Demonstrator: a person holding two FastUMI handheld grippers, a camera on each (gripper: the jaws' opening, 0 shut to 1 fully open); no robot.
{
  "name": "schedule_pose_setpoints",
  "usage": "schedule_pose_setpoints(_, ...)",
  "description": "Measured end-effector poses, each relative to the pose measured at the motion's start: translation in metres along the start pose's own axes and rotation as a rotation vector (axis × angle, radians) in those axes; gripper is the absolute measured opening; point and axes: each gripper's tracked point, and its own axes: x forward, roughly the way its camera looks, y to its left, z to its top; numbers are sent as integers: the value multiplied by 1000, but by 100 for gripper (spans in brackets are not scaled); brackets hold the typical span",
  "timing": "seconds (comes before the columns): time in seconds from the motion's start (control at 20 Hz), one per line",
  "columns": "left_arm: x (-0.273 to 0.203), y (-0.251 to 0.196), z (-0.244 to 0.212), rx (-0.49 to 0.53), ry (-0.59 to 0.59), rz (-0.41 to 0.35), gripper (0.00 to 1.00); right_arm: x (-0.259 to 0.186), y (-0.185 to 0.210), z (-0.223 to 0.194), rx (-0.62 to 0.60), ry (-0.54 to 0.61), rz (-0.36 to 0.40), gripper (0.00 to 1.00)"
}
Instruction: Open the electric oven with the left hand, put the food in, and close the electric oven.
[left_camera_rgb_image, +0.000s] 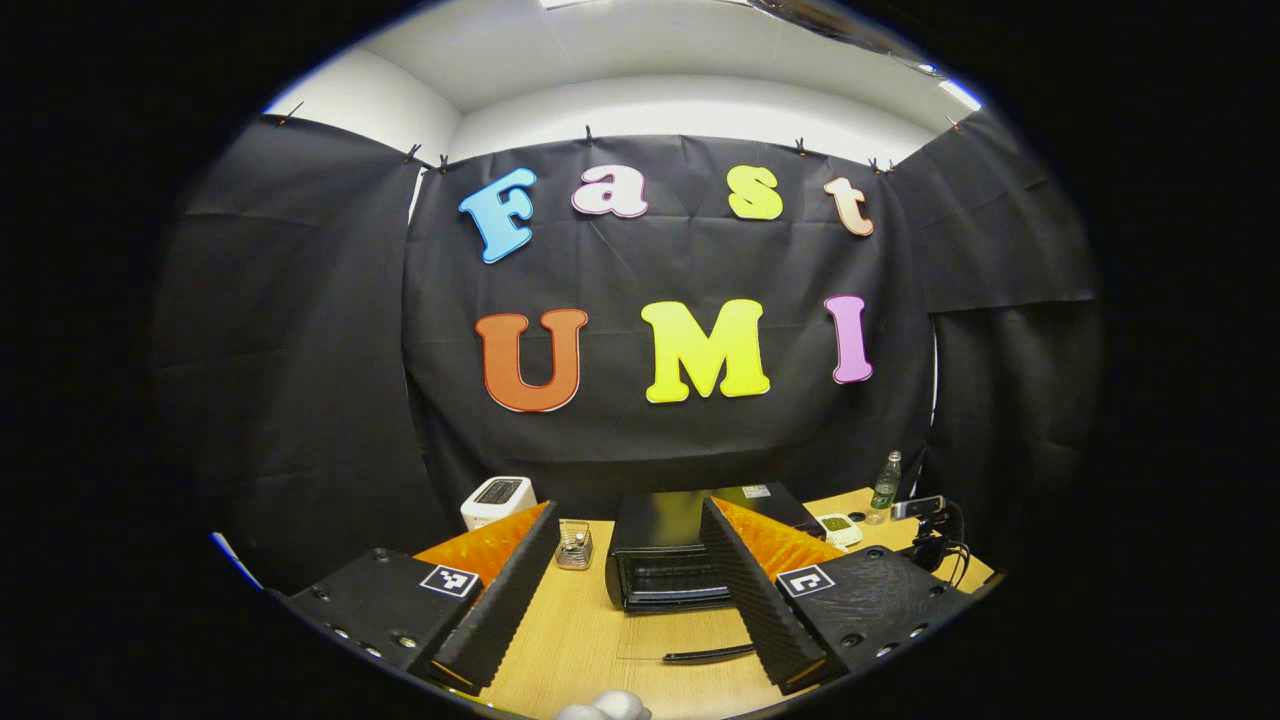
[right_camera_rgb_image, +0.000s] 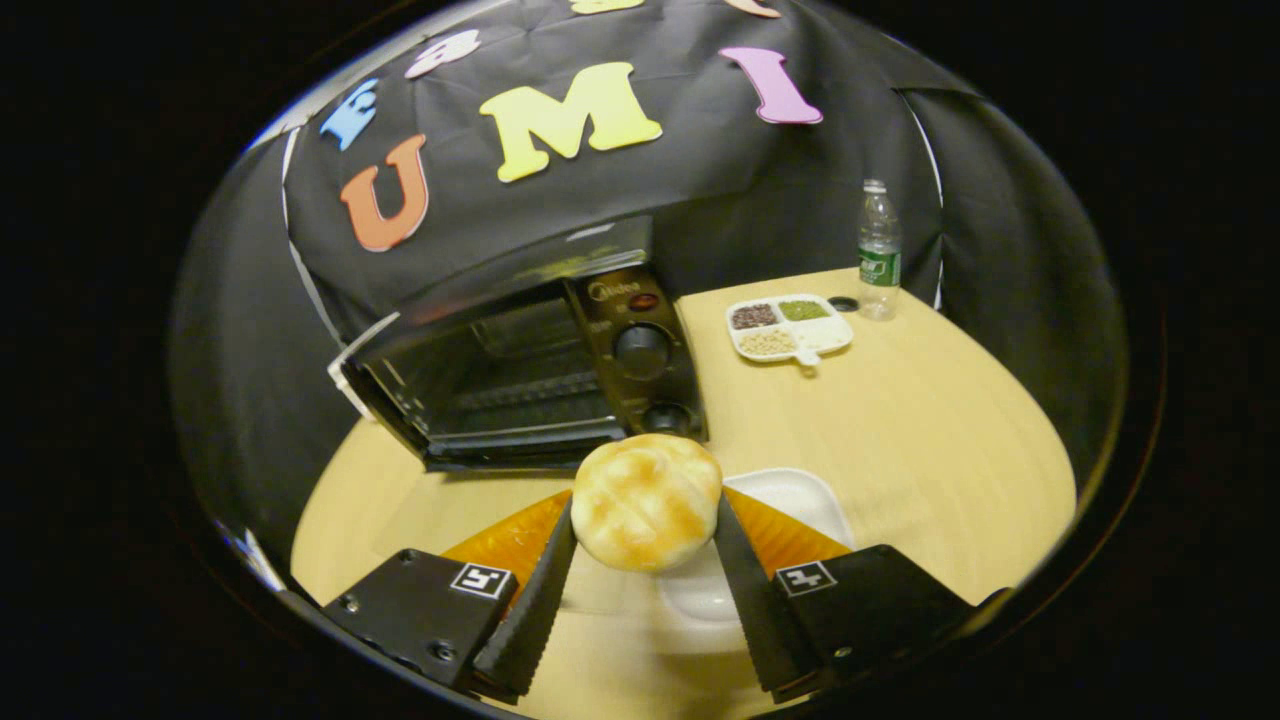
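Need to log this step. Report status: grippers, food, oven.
Left hand-held gripper open, empty. Right hand-held gripper shut on bun, above white plate. Oven door open, path looks clear.

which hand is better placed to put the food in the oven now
Right. The right gripper has its jaws shut on the round golden bread bun, directly before the black electric oven, whose door looks open. The left gripper is open and empty, farther back over the wooden table.
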Motion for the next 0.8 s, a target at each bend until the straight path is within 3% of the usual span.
schedule_pose_setpoints(0.35, -1, 6, -8, 38, 22, -22, 93, 33, 78, -36, 278, 64, 187, 81)
schedule_pose_setpoints(0.8, -3, 21, -18, 53, 49, -31, 93, 92, 122, -43, 464, 70, 237, 79)
